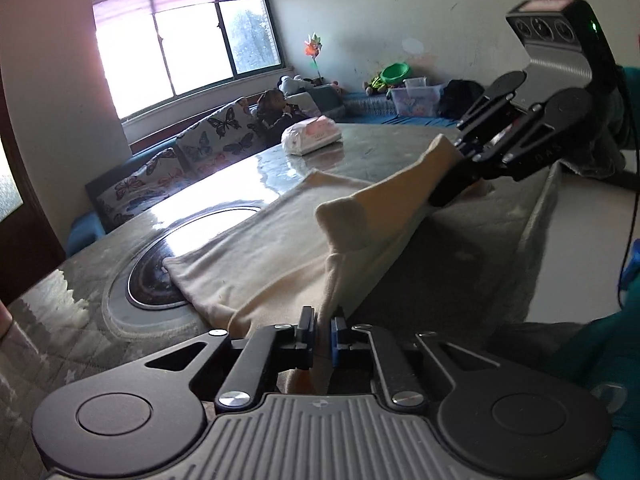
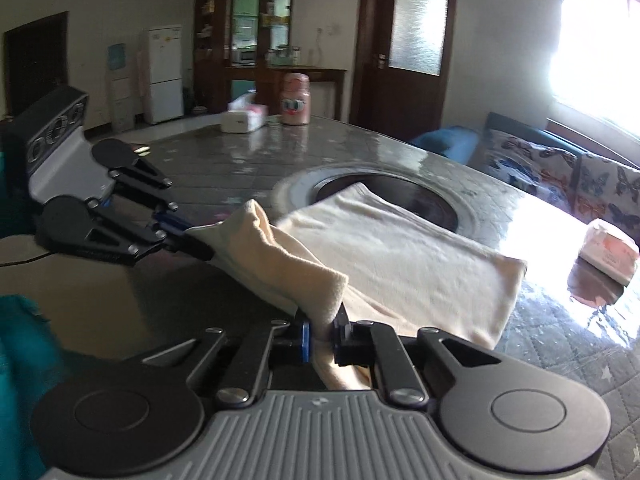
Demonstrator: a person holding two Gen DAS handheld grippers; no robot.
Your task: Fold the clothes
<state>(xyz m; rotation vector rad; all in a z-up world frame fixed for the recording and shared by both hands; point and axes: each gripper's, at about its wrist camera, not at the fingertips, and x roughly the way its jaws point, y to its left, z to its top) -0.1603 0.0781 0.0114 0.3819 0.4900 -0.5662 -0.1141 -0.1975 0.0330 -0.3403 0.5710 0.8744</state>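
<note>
Left claw [image 1: 320, 330]: bottom centre of the left wrist view; clenched on one near corner of the cream garment [image 1: 280, 248]. In the right wrist view it enters from the left edge, with cloth bunched at its tips.
Cream garment: centre of both views. The far portion lies flat on the surface [image 1: 72, 320], one far corner overlapping the dark round inset [image 1: 148, 280]. The near edge is raised off the surface and sags in a band between the two claws.
Right claw [image 2: 322, 334]: bottom centre of the right wrist view; clenched on the other near corner, cloth pinched between the blue pads. In the left wrist view it sits at right of frame, gripping the raised edge.
Purpose of hold: judged, gripping both near corners keeps the edge straight and level, so it can be carried over the flat portion as one fold line.
Garment relative to claws: near edge held in both; the body extends away from them, toward the inset.
Bystanding items: tissue pack [image 1: 312, 135], upper centre of the left view, well apart from the garment.
</note>
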